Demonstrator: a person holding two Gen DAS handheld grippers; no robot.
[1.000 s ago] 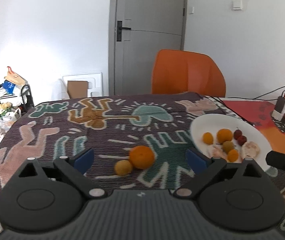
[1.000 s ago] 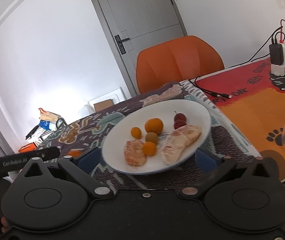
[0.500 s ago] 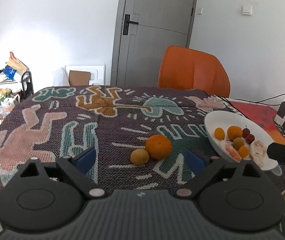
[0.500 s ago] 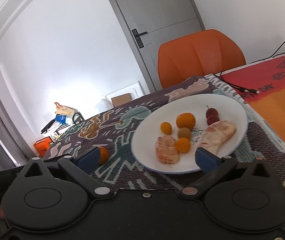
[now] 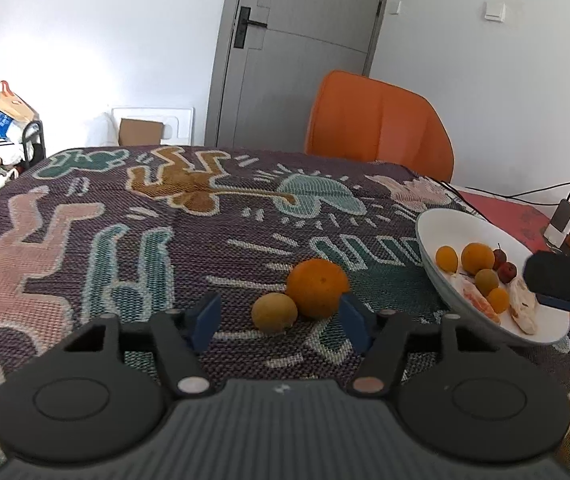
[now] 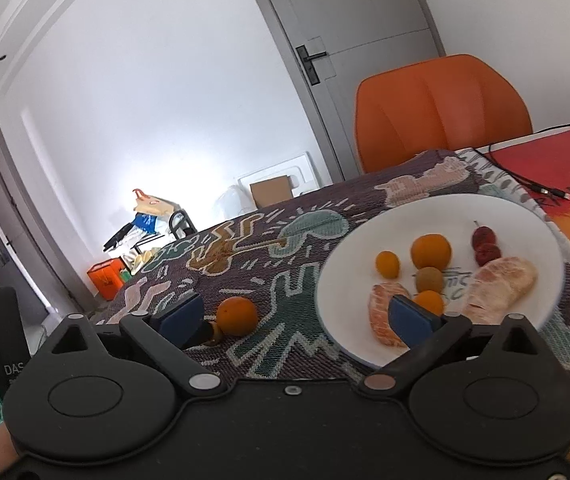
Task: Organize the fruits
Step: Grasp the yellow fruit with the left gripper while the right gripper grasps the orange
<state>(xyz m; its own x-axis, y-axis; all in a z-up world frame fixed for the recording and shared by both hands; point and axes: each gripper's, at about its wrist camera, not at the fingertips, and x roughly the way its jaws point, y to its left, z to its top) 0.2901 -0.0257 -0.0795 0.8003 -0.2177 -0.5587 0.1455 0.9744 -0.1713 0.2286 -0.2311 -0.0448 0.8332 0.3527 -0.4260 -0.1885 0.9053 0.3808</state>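
An orange (image 5: 317, 288) and a small yellow-brown fruit (image 5: 274, 312) touch each other on the patterned tablecloth (image 5: 85, 240). My left gripper (image 5: 279, 325) is low over the cloth. Its jaws are closing with both fruits between the blue pads (image 5: 205, 322), which do not press on them. A white plate (image 5: 429, 240) to the right holds small oranges, red fruits and peeled segments. My right gripper (image 6: 297, 318) hovers at the plate's (image 6: 365, 240) near-left rim. Its jaws are wide, closing slightly, and grip nothing. The orange (image 6: 237, 316) lies ahead of its left pad.
An orange chair (image 5: 381, 124) stands behind the table's far edge. A red mat (image 6: 565, 176) with a cable (image 6: 525, 180) and a charger (image 5: 563, 224) lies right of the plate. Bags and boxes (image 5: 1, 128) are piled by the left wall.
My left gripper has come forward and down to the two loose fruits, and its jaws have narrowed around them. The right gripper has shifted left, so the plate sits further right and the orange shows.
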